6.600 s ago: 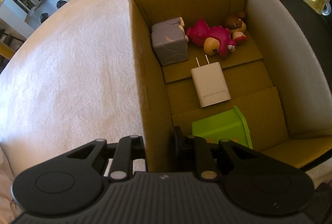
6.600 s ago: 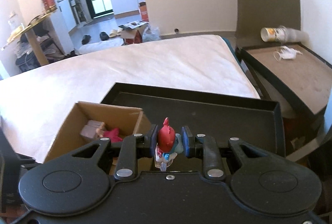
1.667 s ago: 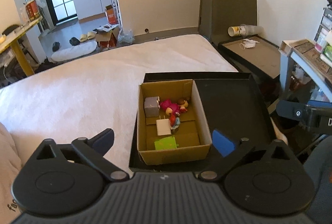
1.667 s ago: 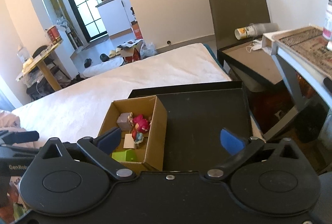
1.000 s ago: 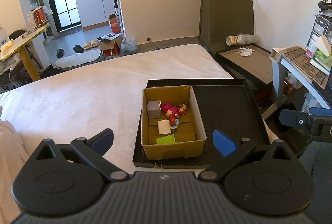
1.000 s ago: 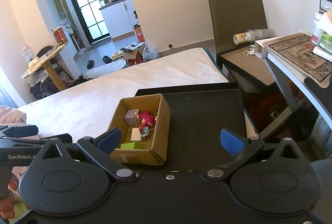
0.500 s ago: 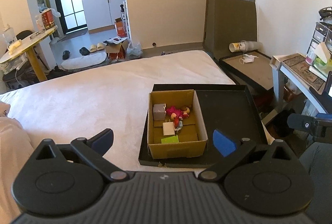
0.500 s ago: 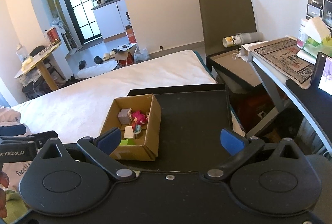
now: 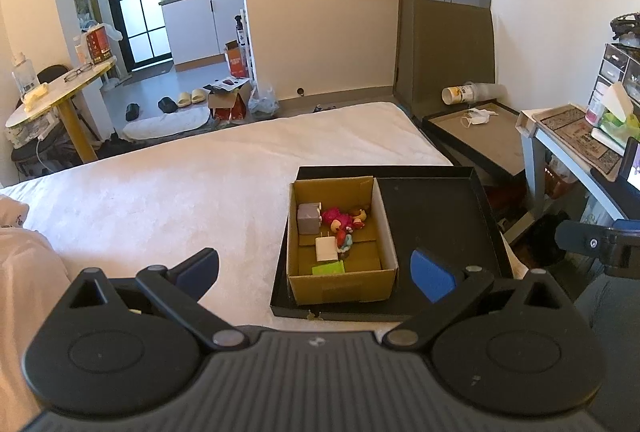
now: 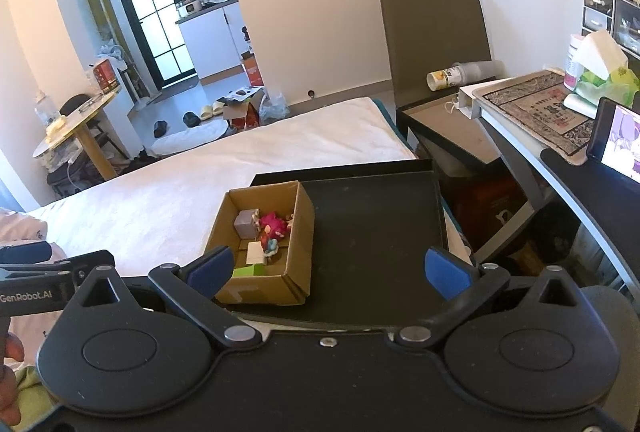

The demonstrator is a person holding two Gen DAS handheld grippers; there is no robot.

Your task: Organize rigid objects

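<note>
The left gripper (image 9: 314,266) hangs well back from the bed (image 9: 168,192), its jaws spread wide and holding nothing; the right gripper (image 10: 328,268) is likewise wide apart and holding nothing. The cardboard box (image 9: 342,286) sits in the left part of a shallow black tray (image 9: 436,208) on the bed's white, fleecy cover.

Inside the box lie a grey cube (image 9: 309,218), a pink plush figure (image 9: 337,216), a small red-and-blue figurine (image 9: 343,238), a white charger block (image 9: 326,248) with two prongs, and a flat green piece (image 9: 329,267) at the near wall.

The left view looks almost straight down the box and catches the right gripper's dark body at its right edge. The right view sees the box (image 10: 298,232) from an angle, with its outer side wall and a folded flap, plus a lit screen (image 10: 622,140) on the worktop (image 10: 560,136) and a hand (image 10: 10,372) under the left gripper's handle.
</note>
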